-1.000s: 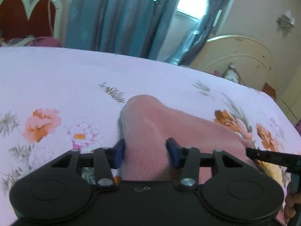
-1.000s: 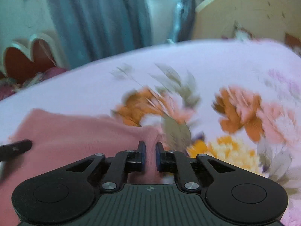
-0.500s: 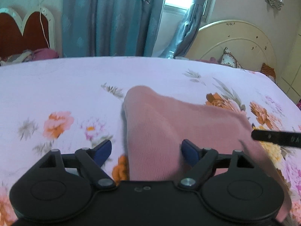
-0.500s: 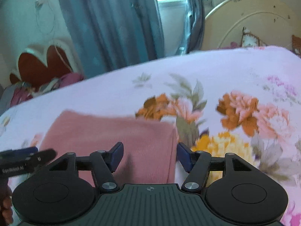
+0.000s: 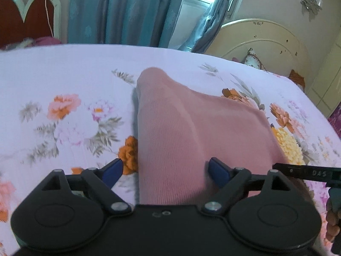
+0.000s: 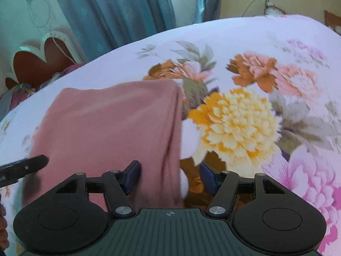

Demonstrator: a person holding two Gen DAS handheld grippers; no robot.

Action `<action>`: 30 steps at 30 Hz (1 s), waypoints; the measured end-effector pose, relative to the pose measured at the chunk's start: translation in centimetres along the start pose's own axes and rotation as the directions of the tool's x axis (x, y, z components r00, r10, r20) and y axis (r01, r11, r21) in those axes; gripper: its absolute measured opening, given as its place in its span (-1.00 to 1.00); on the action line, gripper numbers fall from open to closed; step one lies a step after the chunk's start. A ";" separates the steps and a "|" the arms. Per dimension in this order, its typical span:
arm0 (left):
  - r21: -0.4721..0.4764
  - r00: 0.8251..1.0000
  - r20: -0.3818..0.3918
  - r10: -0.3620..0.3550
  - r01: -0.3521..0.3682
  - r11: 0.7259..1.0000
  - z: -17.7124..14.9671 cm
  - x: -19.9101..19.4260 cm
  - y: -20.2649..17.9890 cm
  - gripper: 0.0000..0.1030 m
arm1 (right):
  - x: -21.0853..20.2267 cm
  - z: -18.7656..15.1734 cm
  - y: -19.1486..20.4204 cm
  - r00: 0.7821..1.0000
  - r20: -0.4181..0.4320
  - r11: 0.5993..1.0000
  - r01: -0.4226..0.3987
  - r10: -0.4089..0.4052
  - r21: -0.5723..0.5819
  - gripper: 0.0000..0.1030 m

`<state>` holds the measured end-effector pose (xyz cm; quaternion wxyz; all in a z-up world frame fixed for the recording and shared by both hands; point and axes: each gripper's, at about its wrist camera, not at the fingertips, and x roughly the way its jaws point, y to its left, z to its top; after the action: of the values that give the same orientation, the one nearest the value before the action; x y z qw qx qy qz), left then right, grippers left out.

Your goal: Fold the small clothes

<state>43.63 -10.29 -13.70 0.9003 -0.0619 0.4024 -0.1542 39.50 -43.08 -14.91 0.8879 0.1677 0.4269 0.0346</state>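
A folded pink knit garment [image 5: 183, 128] lies flat on the floral bedsheet [image 5: 64, 81]. My left gripper [image 5: 167, 173] is open, its blue-tipped jaws spread wide over the garment's near left edge, holding nothing. The garment also shows in the right wrist view [image 6: 110, 128]. My right gripper [image 6: 170, 175] is open over the garment's near right edge, with the fold line between its jaws. A black finger of the other gripper shows at each view's side edge.
The bed's cream headboard [image 5: 264, 42] stands at the back right. Blue curtains [image 5: 127, 10] hang behind the bed. A red heart-shaped headboard [image 5: 27, 19] with bundled clothes is at the back left. The sheet [image 6: 255, 106] stretches right of the garment.
Both grippers opened and let go of the pink garment, which now lies flat. Both have drawn back slightly toward its near edge.
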 end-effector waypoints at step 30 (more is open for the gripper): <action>-0.087 0.991 -0.041 -0.130 0.126 0.988 -0.4 1.7 -0.7 0.33 | 2.0 0.9 0.1 0.984 -0.028 0.981 -0.175 0.178 0.087 -0.39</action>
<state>44.22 -11.49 -15.04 0.8755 -0.1222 0.4246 -0.1959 41.43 -42.84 -15.87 0.8658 0.2417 0.4271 0.0981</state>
